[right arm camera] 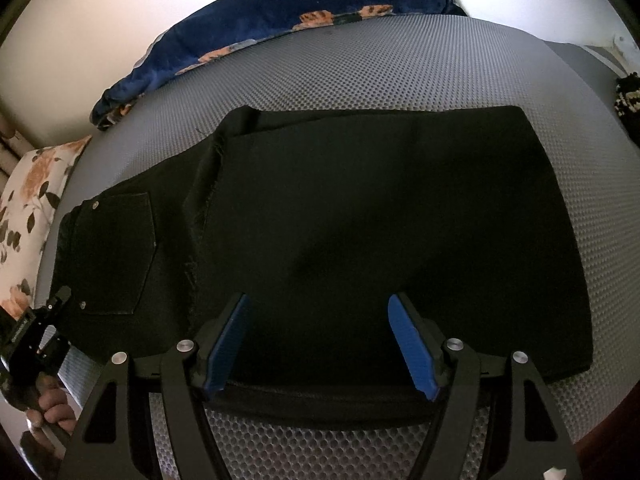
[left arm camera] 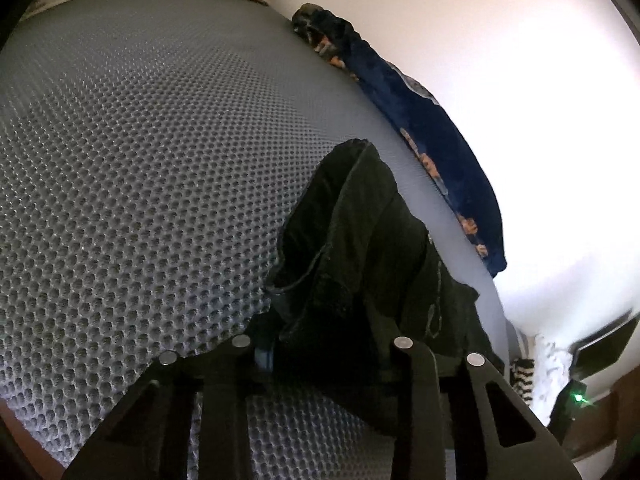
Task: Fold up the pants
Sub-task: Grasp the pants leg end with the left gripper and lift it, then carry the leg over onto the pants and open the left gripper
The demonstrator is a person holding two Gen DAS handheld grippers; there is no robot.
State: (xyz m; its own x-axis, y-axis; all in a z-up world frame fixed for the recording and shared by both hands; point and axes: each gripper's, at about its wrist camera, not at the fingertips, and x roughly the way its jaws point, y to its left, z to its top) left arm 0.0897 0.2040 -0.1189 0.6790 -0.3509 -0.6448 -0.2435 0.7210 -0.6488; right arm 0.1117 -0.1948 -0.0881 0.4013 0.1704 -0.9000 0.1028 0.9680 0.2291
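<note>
Right gripper (right arm camera: 318, 340) spread wide, empty, over near edge of black pants (right arm camera: 360, 220) lying folded flat mid-mattress (right arm camera: 400, 72); left gripper (left arm camera: 320, 354) buried in waistband fabric, apparently pinching it, closure hard to tell. Soft, limp, fairly heavy denim-like cloth, likely best pinched at folded edge or corners. Blue blanket (right arm camera: 280, 12) along far edge, floral pillow (right arm camera: 28, 208) at left end, neither obstructing.
</note>
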